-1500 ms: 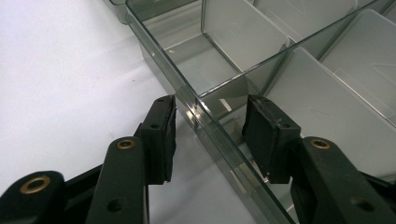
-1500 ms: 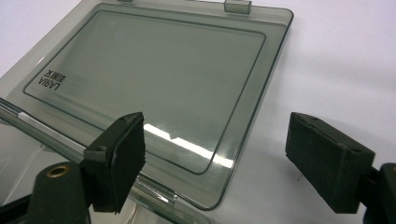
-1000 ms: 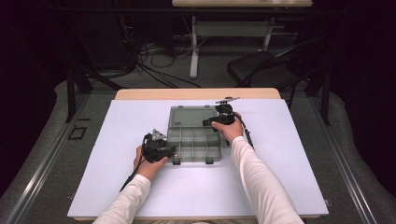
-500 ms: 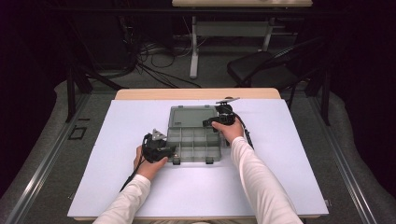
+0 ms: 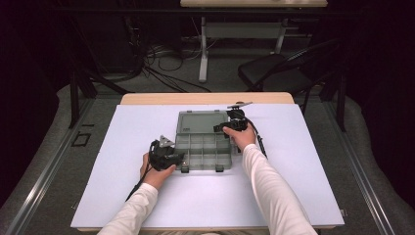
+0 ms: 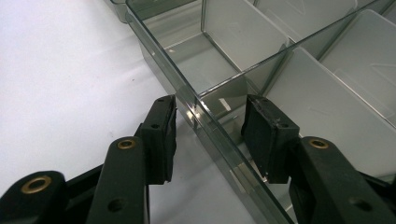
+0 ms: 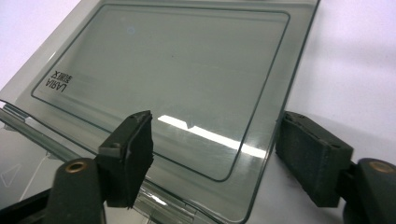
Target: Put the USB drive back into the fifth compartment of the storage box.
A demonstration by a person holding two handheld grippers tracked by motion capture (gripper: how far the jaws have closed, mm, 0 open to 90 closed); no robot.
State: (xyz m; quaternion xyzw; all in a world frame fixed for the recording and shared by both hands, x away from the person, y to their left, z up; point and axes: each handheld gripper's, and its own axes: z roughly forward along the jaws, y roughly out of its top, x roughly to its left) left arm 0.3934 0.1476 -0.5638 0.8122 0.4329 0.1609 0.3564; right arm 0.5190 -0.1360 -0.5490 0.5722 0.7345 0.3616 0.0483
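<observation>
I see the clear organizer box (image 5: pixel 203 147) lying open mid-table. My left gripper (image 6: pixel 208 133) straddles its left wall, jaws part open, not pinching. My right gripper (image 7: pixel 212 154), jaws just narrowing, brackets the lid (image 7: pixel 177 70) corner untouched.

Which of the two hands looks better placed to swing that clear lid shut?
Probably the right. The right gripper already straddles the corner of the open lid, jaws just closing. The left gripper straddles the box wall, suited to steadying it.

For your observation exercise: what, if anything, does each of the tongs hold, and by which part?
The left tongs straddle the side wall of the clear box without clearly pressing it. The right tongs straddle a corner of its open lid, pads apart from it, holding nothing.
</observation>
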